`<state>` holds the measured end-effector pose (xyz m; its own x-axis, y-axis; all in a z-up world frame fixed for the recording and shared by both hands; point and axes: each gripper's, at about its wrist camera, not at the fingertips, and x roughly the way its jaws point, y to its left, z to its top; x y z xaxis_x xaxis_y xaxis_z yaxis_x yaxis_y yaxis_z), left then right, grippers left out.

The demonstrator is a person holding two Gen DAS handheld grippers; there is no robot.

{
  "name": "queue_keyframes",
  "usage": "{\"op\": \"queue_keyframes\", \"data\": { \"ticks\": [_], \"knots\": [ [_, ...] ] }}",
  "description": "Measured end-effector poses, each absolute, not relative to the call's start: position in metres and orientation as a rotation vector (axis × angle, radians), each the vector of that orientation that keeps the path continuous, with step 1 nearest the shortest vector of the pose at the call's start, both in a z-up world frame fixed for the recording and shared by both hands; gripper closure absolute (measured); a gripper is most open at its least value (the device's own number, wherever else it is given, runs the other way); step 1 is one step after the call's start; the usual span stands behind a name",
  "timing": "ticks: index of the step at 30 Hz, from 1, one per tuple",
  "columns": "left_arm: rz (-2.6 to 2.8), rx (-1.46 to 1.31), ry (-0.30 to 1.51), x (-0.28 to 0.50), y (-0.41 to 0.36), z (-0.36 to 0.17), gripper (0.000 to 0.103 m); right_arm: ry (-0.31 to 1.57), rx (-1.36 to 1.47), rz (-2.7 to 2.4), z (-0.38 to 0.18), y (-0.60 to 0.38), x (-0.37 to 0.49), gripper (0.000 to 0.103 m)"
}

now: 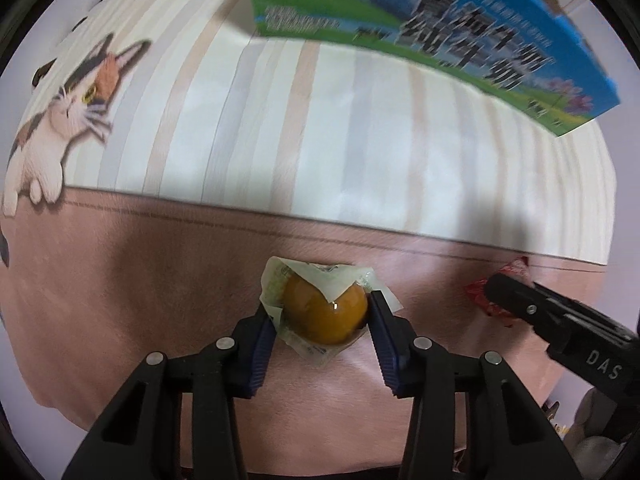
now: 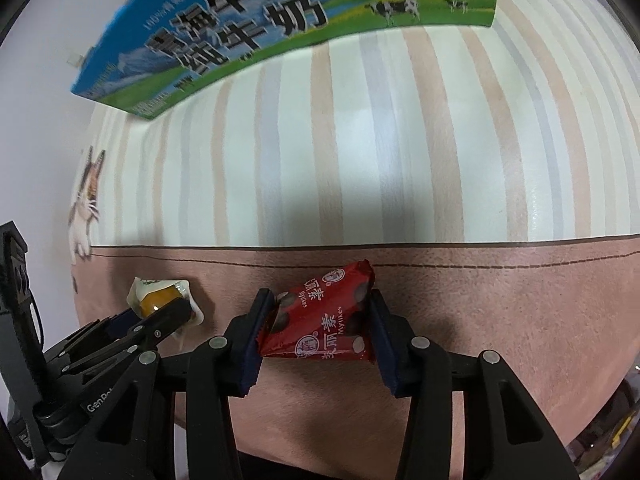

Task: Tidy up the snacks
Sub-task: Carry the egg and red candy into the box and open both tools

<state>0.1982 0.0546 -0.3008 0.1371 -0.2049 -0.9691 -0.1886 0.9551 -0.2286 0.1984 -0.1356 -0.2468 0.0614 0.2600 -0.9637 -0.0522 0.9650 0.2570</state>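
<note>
My left gripper [image 1: 322,312] points steeply down at the table, and its blue pads are clamped on a small orange jelly cup [image 1: 326,312] in a clear, white-edged wrapper. One pad presses the wrapper at nine o'clock of the cup, the other at three o'clock, with the peeled-looking white film folded over the top of the cup toward twelve o'clock. Whether the cup rests on the cloth or hangs just above it, I cannot tell.

My right gripper [image 2: 318,322] also points down, and its pads are closed on a red snack packet [image 2: 324,320] with white lettering and dark round sweets printed on it. The packet sits tilted between the pads, its upper corner toward one o'clock and its lower edge toward six o'clock.

In the left wrist view the right gripper comes in from four o'clock with the red packet at its tip. In the right wrist view the left gripper and the jelly cup lie at nine o'clock, near but apart from the packet.

Under both is a tablecloth [image 1: 120,280], dusty pink close to me and striped cream, beige and grey farther off, with a calico cat print [image 1: 76,108] at ten o'clock in the left view. A blue and green milk carton box [image 2: 280,20] stands on the striped part toward twelve o'clock, well apart from both snacks.
</note>
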Motion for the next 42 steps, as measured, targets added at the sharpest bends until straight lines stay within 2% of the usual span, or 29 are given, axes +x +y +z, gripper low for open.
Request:
{"op": "queue_keyframes", "data": {
  "ticks": [10,20,25,31,33,34,35,37,38,39,42],
  "knots": [
    [-0.115,-0.364,1.292,0.232,0.052,-0.214,0.061,1.359,0.237,0.313,-0.167,-0.154,0.215,0.054],
    [-0.205,-0.353,1.149,0.331,0.042,-0.124,0.061,1.162,0.253,0.334,-0.07,-0.169,0.283,0.054],
    [-0.216,-0.327,1.149,0.388,0.034,-0.108,0.061,1.116,0.228,0.276,-0.05,-0.171,0.342,0.054],
    [-0.215,-0.297,1.218,0.455,0.022,-0.127,0.06,1.136,0.188,0.189,-0.058,-0.182,0.417,0.053],
    [-0.181,-0.285,1.264,0.477,0.02,-0.143,0.056,1.186,0.186,0.149,-0.073,-0.185,0.44,0.05],
    [-0.173,-0.29,1.306,0.486,0.02,-0.154,0.056,1.2,0.187,0.133,-0.078,-0.187,0.446,0.042],
    [-0.173,-0.305,1.343,0.495,0.02,-0.167,0.056,1.222,0.166,0.106,-0.088,-0.187,0.457,0.028],
    [-0.176,-0.321,1.381,0.507,0.021,-0.184,0.056,1.244,0.145,0.075,-0.097,-0.189,0.465,0.013],
    [-0.172,-0.316,1.383,0.509,0.022,-0.187,0.052,1.251,0.148,0.07,-0.101,-0.19,0.468,0.013],
    [-0.169,-0.315,1.381,0.513,0.024,-0.192,0.044,1.257,0.15,0.066,-0.104,-0.19,0.47,0.013],
    [-0.16,-0.322,1.369,0.515,0.029,-0.198,0.04,1.267,0.135,0.07,-0.11,-0.188,0.469,0.012]
  ]
}}
